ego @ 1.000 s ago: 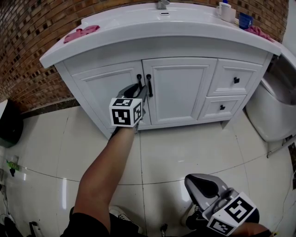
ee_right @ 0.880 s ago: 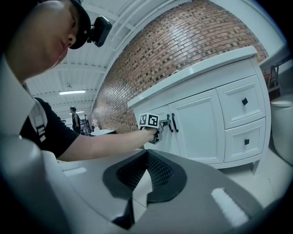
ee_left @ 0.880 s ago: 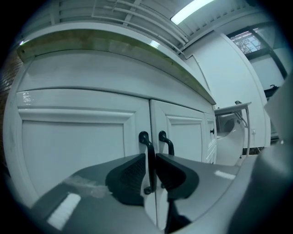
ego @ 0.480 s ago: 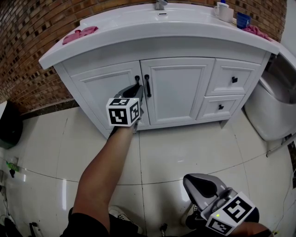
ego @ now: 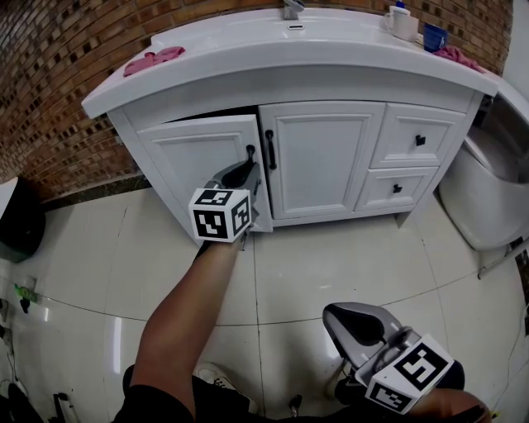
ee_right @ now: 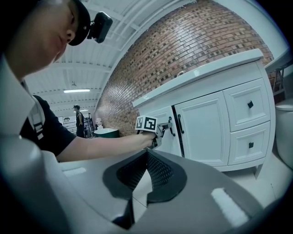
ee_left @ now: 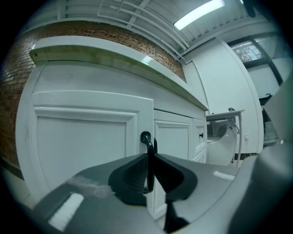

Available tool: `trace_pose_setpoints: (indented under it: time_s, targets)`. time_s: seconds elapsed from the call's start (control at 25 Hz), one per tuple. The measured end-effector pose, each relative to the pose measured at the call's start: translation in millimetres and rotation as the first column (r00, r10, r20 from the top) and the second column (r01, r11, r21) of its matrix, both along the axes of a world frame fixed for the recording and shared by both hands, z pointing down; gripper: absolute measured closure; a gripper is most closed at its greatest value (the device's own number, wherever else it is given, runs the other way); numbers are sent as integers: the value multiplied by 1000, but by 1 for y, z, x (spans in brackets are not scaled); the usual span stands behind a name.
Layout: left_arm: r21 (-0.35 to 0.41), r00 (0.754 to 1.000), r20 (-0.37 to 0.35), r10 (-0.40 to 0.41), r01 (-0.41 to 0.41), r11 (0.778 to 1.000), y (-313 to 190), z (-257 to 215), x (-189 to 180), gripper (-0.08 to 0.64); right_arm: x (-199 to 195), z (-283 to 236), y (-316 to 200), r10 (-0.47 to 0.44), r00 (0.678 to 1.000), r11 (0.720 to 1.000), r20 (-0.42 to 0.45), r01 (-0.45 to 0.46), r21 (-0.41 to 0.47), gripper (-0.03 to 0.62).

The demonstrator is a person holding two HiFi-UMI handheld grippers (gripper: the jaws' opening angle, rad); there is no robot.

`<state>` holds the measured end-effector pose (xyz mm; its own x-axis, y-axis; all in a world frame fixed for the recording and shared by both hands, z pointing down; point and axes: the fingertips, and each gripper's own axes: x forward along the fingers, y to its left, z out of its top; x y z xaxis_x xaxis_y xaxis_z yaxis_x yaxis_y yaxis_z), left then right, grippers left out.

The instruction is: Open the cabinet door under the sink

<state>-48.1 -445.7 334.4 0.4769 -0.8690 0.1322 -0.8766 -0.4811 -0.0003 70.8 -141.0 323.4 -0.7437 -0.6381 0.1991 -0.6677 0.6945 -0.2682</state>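
Where the white vanity cabinet [ego: 331, 87] stands against the brick wall [ego: 58, 66], the following are recorded.

1. Left cabinet door [ego: 198, 161]: white, panelled, under the sink [ego: 289, 33]. It stands ajar, its handle edge swung out from the cabinet front, with a dark gap along its top edge.
2. Black handle [ego: 250, 154]: an upright bar at that door's right edge, gripped.
3. Left tongs [ego: 248, 168]: pointed at the cabinet and closed on the black handle. In the left gripper view the bar runs upright between the two pads [ee_left: 135, 171], both pressed against it. A bare forearm [ego: 186, 322] carries them.
4. Right tongs [ee_right: 146, 155]: low over the tiled floor [ego: 347, 248], well apart from the cabinet. The jaws are together with nothing between them.
5. Right cabinet door [ego: 322, 157]: closed. Its own black bar [ego: 269, 149] is just beside the gripped one.
6. Two drawers, upper [ego: 417, 136] and lower [ego: 397, 188]: right of the doors, both closed, each with a small black knob.
7. Worktop [ego: 240, 51]: a pink cloth [ego: 153, 59] at the left end; a white cup [ego: 403, 21], a blue cup [ego: 436, 37] and a second pink cloth [ego: 459, 56] at the right end.
8. Toilet [ego: 483, 198]: white, to the right of the cabinet.
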Motion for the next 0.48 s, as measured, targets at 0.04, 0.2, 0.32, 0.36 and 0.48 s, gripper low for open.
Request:
trace_pose_setpoints:
  time_s: [0.04, 0.2, 0.32, 0.36, 0.48]
  targets:
    - [1, 1000, 0, 2, -2, 1000, 5, 0, -1, 518, -2, 0, 1, -3, 1000, 1000, -2, 3, 3, 584]
    - [5, 1000, 1, 8, -8, 1000, 21, 1, -5, 518, -7, -3, 5, -13, 1000, 1000, -7, 14, 15, 584]
    - [3, 1000, -1, 15, -15, 1000, 31, 2, -7, 518, -10, -4, 8, -17, 1000, 1000, -9, 17, 23, 584]
    - [2, 1000, -2, 16, -16, 1000, 35, 2, -8, 518, -11, -5, 9, -18, 1000, 999, -11, 19, 26, 584]
    - [4, 1000, -4, 20, -20, 1000, 46, 2, -12, 518, -14, -5, 12, -21, 1000, 999, -17, 21, 35, 584]
